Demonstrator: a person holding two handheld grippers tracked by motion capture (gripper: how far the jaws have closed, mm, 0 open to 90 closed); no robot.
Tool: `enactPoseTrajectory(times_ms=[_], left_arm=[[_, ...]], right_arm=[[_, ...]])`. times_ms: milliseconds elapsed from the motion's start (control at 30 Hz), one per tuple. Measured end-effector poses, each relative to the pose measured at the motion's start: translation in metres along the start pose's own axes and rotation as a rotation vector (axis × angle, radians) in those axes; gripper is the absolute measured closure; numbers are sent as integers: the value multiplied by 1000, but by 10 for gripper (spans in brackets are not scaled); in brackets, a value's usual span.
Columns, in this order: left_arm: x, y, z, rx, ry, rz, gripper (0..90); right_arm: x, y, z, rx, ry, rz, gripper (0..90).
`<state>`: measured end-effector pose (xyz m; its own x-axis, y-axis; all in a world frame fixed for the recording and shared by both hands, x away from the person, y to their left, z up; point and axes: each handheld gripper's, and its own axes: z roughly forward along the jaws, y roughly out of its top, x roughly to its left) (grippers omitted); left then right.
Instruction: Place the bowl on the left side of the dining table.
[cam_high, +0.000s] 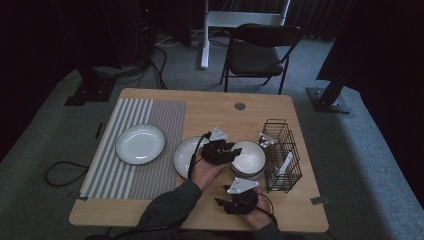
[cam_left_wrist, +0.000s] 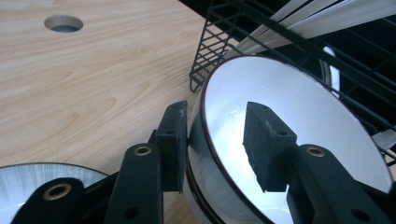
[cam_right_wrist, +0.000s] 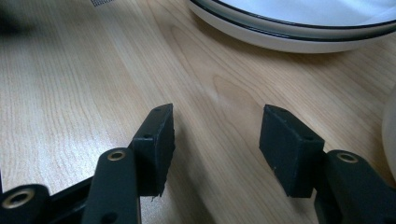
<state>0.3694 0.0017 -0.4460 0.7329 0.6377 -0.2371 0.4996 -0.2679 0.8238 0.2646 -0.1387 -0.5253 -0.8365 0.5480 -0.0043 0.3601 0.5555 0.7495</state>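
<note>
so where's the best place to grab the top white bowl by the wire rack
Take the top bowl by its rim on the side away from the wire rack, one finger inside and one outside the wall. The thin upright rim suits a pinch, and the rack crowds the far side. The left gripper already straddles that rim, not yet closed; the right gripper is open above bare table.
</note>
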Motion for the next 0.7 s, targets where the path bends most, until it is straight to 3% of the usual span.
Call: enactPoseTrajectory(times_ms=[333, 700], left_arm=[[-1, 0, 9, 58, 34, -19, 676], [-1, 0, 12, 55, 64, -57, 795]], right_arm=[[0, 0, 0, -1, 0, -1, 445], [0, 0, 0, -1, 0, -1, 444]])
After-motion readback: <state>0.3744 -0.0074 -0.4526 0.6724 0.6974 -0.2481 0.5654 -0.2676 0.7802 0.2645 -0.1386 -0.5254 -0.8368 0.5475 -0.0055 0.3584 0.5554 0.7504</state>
